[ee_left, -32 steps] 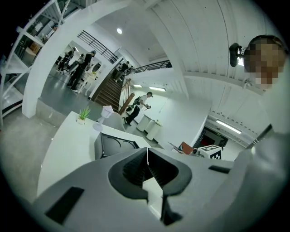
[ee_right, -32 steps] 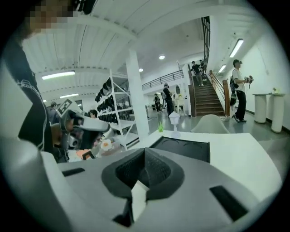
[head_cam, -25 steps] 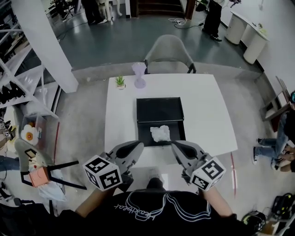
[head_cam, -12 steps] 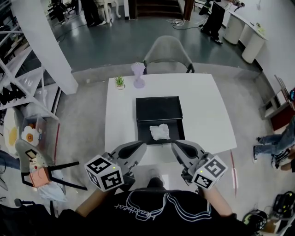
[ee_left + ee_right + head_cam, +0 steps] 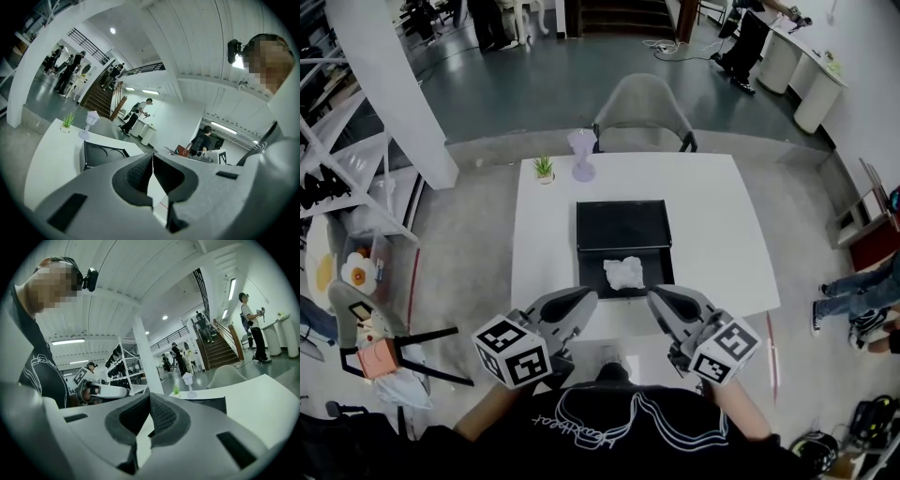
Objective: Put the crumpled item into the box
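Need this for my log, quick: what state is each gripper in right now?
Left gripper: closed, holding nothing.
Right gripper: closed, holding nothing.

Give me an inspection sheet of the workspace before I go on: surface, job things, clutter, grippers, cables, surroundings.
Surface: white table, mostly bare.
Job's things: black box at the table's middle; crumpled paper already lies in its near part.
Clutter: small potted plant and pale lamp near the far edge, apart from the box.
Grippers: left gripper and right gripper both shut and empty, held over the near edge, short of the box.
Cables: nothing seen on the table.
Surroundings: grey chair at the far side; white pillar to the left; people standing far back.
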The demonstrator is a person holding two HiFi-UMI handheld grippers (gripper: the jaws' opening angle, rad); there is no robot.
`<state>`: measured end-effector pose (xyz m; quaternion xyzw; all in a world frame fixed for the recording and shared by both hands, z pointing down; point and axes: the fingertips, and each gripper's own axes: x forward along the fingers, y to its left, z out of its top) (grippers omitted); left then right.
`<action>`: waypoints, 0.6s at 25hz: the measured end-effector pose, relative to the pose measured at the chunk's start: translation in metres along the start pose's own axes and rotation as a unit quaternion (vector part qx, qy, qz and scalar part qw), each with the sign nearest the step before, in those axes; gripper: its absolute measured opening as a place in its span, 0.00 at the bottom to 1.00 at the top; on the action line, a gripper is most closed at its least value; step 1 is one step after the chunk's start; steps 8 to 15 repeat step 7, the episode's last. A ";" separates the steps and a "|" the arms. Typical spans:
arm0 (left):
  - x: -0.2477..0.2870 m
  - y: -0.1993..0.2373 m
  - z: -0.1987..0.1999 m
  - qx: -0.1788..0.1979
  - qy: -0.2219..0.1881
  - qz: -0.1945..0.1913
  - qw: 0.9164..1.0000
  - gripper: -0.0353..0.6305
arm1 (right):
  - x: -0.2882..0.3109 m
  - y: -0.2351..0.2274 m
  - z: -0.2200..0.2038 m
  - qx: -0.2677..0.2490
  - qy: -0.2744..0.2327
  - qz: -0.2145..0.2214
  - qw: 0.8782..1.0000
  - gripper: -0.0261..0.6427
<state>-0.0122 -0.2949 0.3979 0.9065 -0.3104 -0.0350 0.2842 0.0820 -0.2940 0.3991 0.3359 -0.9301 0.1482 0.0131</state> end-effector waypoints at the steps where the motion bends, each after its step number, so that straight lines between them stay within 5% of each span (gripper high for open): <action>1: 0.001 0.001 0.000 -0.001 0.000 0.001 1.000 0.06 | 0.001 -0.001 0.000 -0.001 0.001 0.001 1.000 0.04; 15: 0.006 0.007 0.002 -0.003 -0.003 0.007 1.000 0.06 | 0.004 -0.008 0.000 -0.001 0.006 0.006 1.000 0.04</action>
